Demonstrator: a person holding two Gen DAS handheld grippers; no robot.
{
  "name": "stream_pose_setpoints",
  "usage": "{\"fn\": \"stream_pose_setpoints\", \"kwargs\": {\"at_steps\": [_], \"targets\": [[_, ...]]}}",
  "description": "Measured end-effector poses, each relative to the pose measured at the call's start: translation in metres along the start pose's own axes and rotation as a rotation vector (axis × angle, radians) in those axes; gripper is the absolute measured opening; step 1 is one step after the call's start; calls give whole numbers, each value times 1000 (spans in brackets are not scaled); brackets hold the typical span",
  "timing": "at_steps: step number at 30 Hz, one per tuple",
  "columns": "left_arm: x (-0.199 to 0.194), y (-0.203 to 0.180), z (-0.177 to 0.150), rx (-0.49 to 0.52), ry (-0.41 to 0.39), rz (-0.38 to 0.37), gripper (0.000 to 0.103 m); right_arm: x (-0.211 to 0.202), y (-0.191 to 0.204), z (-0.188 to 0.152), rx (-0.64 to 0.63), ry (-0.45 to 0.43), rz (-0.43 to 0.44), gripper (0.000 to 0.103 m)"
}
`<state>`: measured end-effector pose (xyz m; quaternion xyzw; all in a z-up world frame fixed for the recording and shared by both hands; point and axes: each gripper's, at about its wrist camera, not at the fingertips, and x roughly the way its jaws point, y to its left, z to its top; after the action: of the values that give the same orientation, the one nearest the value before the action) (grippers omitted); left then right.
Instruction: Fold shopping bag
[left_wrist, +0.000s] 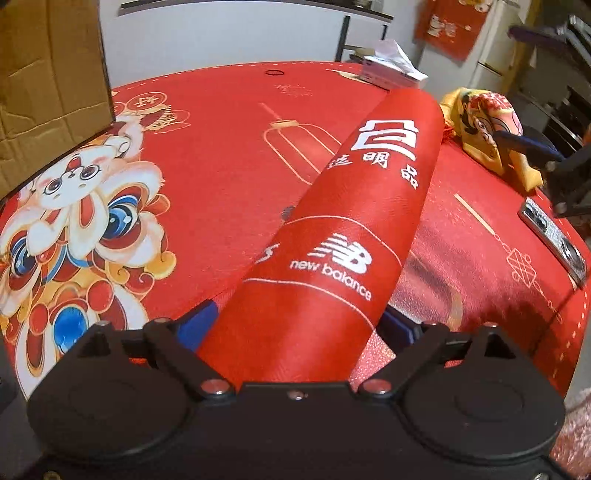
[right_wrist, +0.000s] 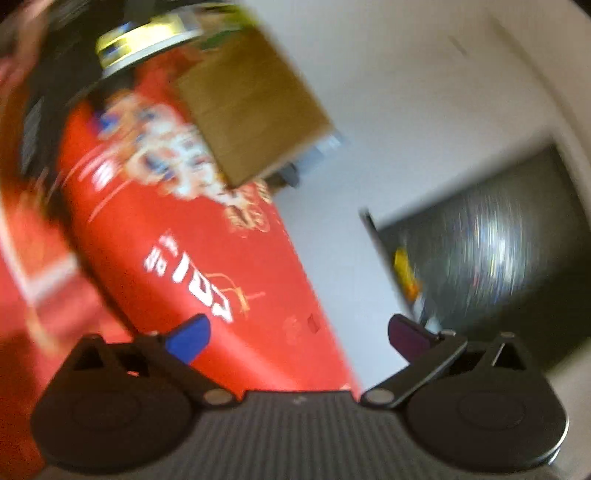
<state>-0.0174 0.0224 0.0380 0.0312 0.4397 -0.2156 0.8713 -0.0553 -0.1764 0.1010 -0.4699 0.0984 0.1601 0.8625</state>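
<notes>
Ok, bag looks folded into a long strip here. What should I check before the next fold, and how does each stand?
1. Shopping bag folded into a narrow strip on the tablecloth: ok.
2. Left gripper around the strip's near end, fingers spread wide: ok.
3. Left fingers pressing the strip: cannot tell.
4. Right gripper open and empty: ok.
5. Right gripper at the strip's far end: not ok; it is off the bag.
6. Phone and yellow cloth apart from the strip: ok.
</notes>
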Motion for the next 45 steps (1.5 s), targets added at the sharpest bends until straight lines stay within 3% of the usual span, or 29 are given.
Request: {"fn": "stream_pose_setpoints", "kwargs": {"at_steps": [6, 11, 14, 17, 20, 24, 27, 29, 33, 38, 43, 45], "targets": [[-7, 10, 1, -99, -15, -68, 103, 17, -34, -2, 599, 138, 151, 102], [-39, 33, -7, -219, -70, -77, 103, 25, -46, -22, 944, 209, 181, 102], [-50, 44, -8, -190, -90, -54, 103, 32, -49, -36, 1101, 249, 200, 102], [-51, 49, 0, -171, -100, -35, 103, 34, -46, -33, 1064, 245, 180, 102], [-43, 52, 8, -171, -88, -48, 103, 38, -33, -29, 1020, 273, 265, 102], [-19, 49, 15, -147, 13, -100, 103, 34, -8, -38, 937, 400, 329, 102], [-1, 41, 13, -79, 108, -118, 103, 28, 0, -59, 1011, 482, 344, 102], [3, 37, 11, -40, 124, -137, 101, 26, 0, -69, 1072, 509, 352, 102], [-2, 33, 8, -14, 113, -201, 88, 25, -5, -81, 1148, 599, 343, 102], [-7, 25, 0, 28, 136, -233, 92, 33, -5, -85, 1163, 727, 360, 102], [-7, 21, -16, -2, 148, -258, 102, 42, 1, -102, 1325, 853, 419, 102], [-9, 23, -21, -54, 135, -267, 102, 46, 1, -97, 1315, 830, 411, 102]]}}
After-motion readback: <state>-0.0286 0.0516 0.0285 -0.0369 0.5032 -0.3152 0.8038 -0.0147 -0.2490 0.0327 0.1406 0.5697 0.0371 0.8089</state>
